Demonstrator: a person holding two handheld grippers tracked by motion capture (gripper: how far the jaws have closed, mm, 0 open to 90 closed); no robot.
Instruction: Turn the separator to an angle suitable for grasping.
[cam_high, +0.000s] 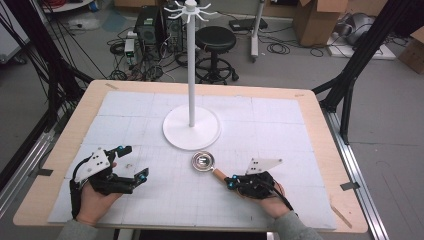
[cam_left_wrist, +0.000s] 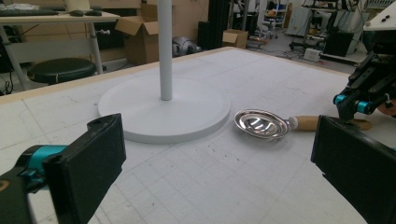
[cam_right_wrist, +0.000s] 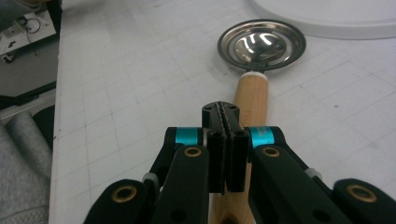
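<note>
A metal scoop (cam_high: 203, 161) with a wooden handle (cam_high: 218, 174) lies on the white mat in front of the stand's base. My right gripper (cam_high: 231, 182) sits low over the handle's end with its jaws pressed together. In the right gripper view the shut gripper (cam_right_wrist: 226, 112) has nothing between its pads, and the handle (cam_right_wrist: 252, 91) runs on underneath toward the shiny bowl (cam_right_wrist: 261, 44). My left gripper (cam_high: 134, 162) rests at the left of the mat, its jaws wide apart and empty. The left gripper view looks between the open jaws of this gripper (cam_left_wrist: 215, 154) at the scoop (cam_left_wrist: 260, 123).
A white stand with a round base (cam_high: 191, 128), a tall pole (cam_high: 191, 65) and hooks on top stands mid-table, just behind the scoop. The gridded mat (cam_high: 280, 120) covers most of the wooden table. A stool, boxes and cables are on the floor beyond.
</note>
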